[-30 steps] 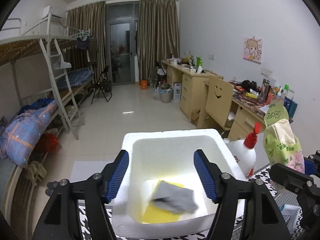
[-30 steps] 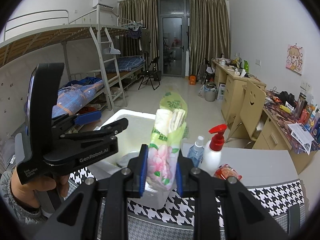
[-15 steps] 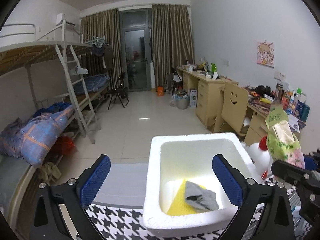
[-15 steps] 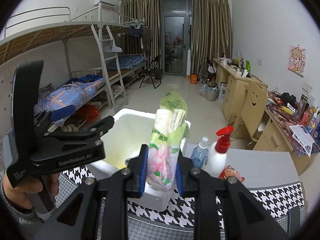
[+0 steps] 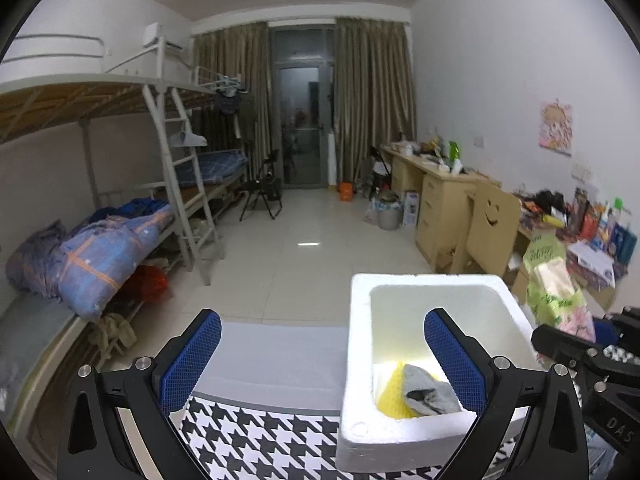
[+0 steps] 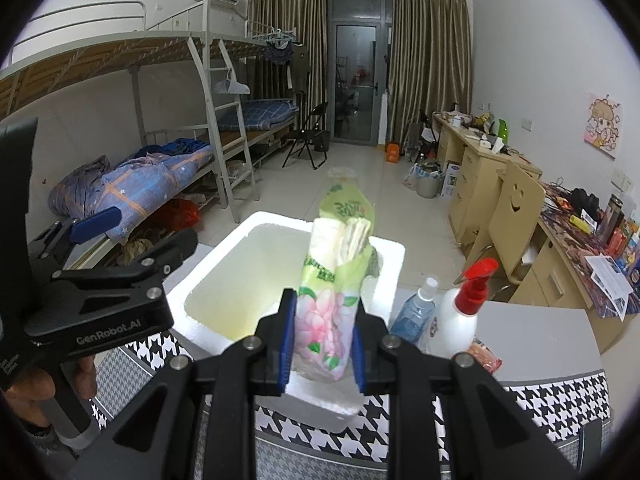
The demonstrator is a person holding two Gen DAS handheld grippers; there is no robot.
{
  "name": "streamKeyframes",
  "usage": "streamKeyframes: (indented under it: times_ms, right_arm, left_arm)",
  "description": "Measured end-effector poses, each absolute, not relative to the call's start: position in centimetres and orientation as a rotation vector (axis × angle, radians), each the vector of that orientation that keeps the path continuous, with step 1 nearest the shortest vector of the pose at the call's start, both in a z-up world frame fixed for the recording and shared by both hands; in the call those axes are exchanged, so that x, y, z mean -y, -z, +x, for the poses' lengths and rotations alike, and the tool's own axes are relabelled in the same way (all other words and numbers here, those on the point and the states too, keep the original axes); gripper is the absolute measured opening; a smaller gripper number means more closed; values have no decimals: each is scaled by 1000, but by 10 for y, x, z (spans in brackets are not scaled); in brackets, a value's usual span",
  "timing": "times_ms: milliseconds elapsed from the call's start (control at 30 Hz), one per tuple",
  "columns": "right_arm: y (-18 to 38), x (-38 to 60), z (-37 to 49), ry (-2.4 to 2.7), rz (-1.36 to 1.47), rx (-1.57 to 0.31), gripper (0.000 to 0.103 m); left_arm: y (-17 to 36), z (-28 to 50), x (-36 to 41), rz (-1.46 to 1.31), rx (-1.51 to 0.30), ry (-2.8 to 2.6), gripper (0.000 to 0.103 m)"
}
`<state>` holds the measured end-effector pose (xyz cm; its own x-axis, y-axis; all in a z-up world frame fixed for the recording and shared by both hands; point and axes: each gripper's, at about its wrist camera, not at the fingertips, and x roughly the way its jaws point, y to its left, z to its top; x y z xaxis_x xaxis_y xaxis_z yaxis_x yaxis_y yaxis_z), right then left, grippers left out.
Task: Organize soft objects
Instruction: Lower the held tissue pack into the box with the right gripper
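Left view only: grey cloth (image 5: 430, 392) on something yellow, perhaps a sponge (image 5: 390, 394), in foam box (image 5: 360, 360). Left gripper (image 5: 320, 360), jaws just opened wide, empty, beside it. Right gripper (image 6: 323, 332) clamps tissue pack (image 6: 334, 280) upright.

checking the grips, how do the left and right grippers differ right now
The left gripper stands wide open with nothing between its pads; the right gripper is shut on the tissue pack. The left sits beside the foam box; the right holds its pack upright in front of it. Both have blue pads.

Black tool (image 6: 322, 330) frames, blue ribbed pads, silver screws, "GenRobot.AI" mark.
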<state>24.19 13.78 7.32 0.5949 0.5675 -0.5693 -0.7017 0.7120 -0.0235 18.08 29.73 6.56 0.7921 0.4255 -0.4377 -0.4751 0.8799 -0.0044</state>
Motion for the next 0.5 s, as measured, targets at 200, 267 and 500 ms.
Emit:
streamKeyframes:
  times_ms: [200, 267, 500]
  right_arm:
    - [-70, -146, 248, -757, -259, -583, 28]
    - [-67, -150, 251, -759, -260, -593, 28]
    - [-60, -154, 268, -773, -250, -647, 30]
  left_arm:
    - [-61, 180, -301, -120, -466, -486, 102]
    - [-59, 179, -301, -127, -471, -479, 102]
    - [-59, 172, -300, -133, -460, -473, 102]
